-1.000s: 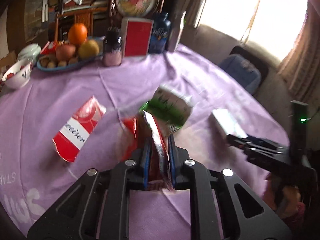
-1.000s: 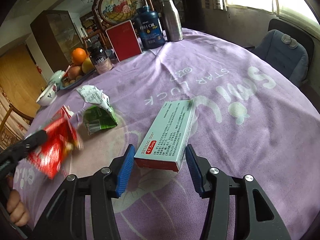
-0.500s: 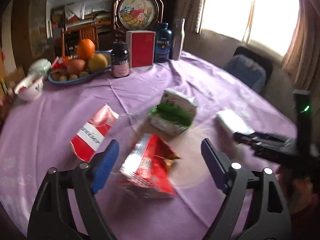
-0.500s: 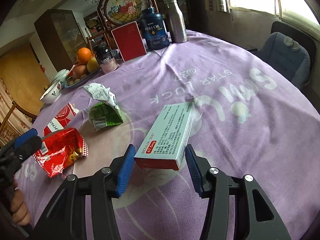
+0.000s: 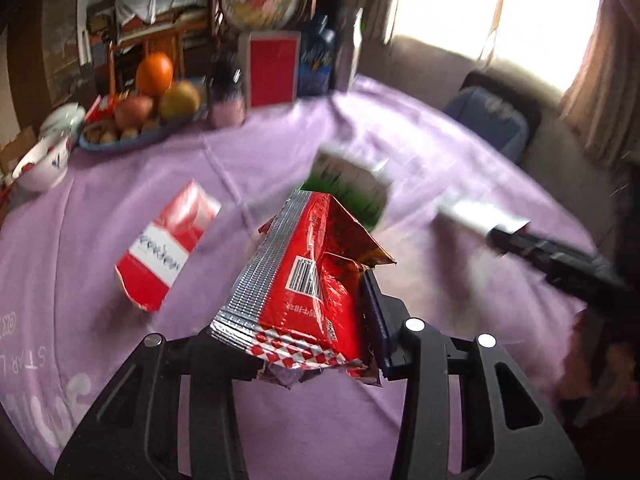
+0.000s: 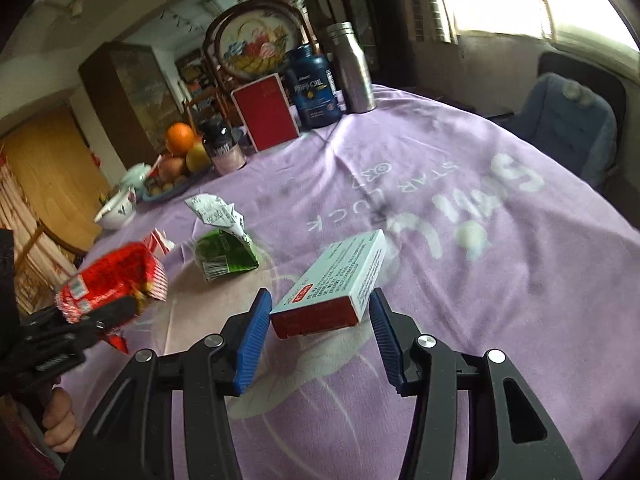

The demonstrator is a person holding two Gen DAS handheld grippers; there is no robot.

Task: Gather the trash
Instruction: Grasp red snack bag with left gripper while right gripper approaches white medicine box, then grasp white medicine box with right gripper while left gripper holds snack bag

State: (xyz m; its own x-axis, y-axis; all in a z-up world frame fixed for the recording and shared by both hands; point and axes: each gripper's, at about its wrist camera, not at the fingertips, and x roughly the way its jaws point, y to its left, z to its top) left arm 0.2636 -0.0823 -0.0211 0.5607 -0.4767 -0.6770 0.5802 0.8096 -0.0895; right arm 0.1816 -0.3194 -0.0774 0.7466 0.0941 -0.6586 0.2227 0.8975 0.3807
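My left gripper (image 5: 304, 320) is shut on a crumpled red foil snack bag (image 5: 308, 280) and holds it above the purple tablecloth (image 5: 260, 152); the bag also shows at the left of the right wrist view (image 6: 108, 280). A red and white carton (image 5: 164, 248) lies to its left, and a green and white carton (image 5: 352, 184) lies beyond it, also in the right wrist view (image 6: 224, 252). My right gripper (image 6: 316, 332) is open, its blue pads either side of a white and red medicine box (image 6: 336, 284) on the cloth.
At the table's far side stand a fruit plate (image 6: 172, 184), a dark jar (image 6: 224, 148), a red box (image 6: 266, 112), a fish-oil bottle (image 6: 314, 88) and a steel bottle (image 6: 354, 72). A white bowl (image 6: 118, 208) sits at the left. A blue chair (image 6: 568, 120) stands at the right.
My left gripper opened and dropped the red bag on the cloth half a second ago; now it has shut on the bag again and lifted it. My right gripper has stayed around the medicine box.
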